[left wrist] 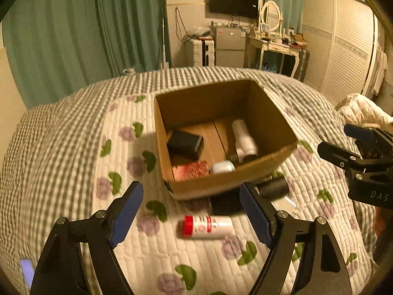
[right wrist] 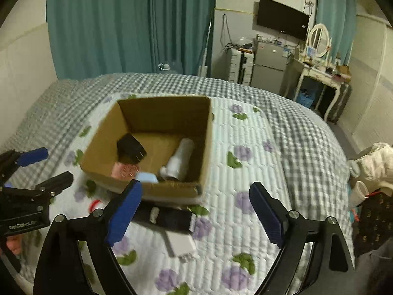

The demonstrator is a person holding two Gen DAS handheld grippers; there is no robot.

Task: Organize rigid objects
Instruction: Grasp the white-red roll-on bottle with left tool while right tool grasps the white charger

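Observation:
An open cardboard box [left wrist: 216, 184] stands on the flowered quilt. Inside it lie a black block [left wrist: 185, 145], a white cylinder-shaped device [left wrist: 243, 137], a pink packet [left wrist: 191, 170] and a pale case [left wrist: 222, 167]. On the quilt in front of it lie a white bottle with a red band [left wrist: 205, 226], a black cylinder [left wrist: 272, 188], a flat black item [right wrist: 169, 217] and a white adapter [right wrist: 180, 244]. My left gripper [left wrist: 191, 189] is open above the bottle with nothing between its fingers. My right gripper [right wrist: 196, 186] is open above the flat black item, also holding nothing.
The quilt [left wrist: 73, 147] lies on a checked bedspread that falls away at the bed's edges. A white padded jacket [right wrist: 375, 162] and a paper cup [right wrist: 358, 191] sit at the right. Beyond the bed stand green curtains [left wrist: 73, 36], a small fridge [left wrist: 229, 41] and a dressing table [right wrist: 319, 68].

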